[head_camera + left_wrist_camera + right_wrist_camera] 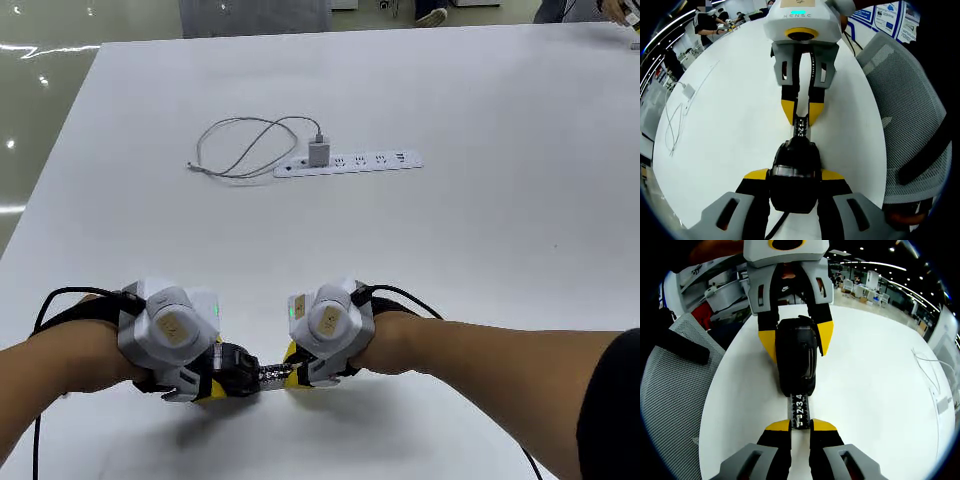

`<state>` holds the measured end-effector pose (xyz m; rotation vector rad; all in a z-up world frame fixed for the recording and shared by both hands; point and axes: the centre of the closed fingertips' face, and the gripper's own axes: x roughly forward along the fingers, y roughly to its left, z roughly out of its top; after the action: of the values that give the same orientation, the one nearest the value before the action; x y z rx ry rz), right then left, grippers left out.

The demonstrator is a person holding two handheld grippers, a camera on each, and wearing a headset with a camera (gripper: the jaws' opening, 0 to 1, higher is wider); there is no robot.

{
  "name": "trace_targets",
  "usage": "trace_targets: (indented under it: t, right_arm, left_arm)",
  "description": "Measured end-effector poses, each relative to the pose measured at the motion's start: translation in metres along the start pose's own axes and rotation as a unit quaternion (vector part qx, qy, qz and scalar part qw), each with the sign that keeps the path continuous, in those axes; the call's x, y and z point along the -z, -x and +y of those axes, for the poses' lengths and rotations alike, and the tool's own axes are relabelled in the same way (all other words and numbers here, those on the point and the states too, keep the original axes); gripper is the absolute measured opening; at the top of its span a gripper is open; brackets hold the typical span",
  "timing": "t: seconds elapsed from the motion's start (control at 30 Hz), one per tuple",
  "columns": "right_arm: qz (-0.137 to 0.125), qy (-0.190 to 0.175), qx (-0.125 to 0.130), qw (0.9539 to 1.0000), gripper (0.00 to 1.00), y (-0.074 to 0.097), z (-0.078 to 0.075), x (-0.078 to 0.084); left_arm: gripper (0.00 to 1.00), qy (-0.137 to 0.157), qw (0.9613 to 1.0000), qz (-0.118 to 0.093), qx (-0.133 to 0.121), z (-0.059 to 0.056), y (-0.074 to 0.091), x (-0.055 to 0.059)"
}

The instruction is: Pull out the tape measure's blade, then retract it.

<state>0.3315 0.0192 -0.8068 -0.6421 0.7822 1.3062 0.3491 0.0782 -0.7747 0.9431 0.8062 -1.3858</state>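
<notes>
My left gripper (795, 175): clamped on tape measure case (796, 159). My right gripper (800, 426): pinching blade (800, 407) tip. Advice: draw apart straight, level, slow.

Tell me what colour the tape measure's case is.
The case is black, best seen in the right gripper view.

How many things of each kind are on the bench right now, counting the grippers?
Grippers: 2, left gripper and right gripper
Tape measure: 1
Power strip: 1
Charger with cable: 1
Total: 5
</notes>
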Motion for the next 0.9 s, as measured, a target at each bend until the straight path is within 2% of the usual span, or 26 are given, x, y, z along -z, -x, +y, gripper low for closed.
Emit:
trace_targets:
  t: [0.9]
  right_arm:
    - [0.005,0.001,0.000,1.0000,0.09,0.007,-0.002,0.011]
  left_arm:
    - [0.31,0.002,1.0000,-0.002,0.002,0.000,0.000,0.000]
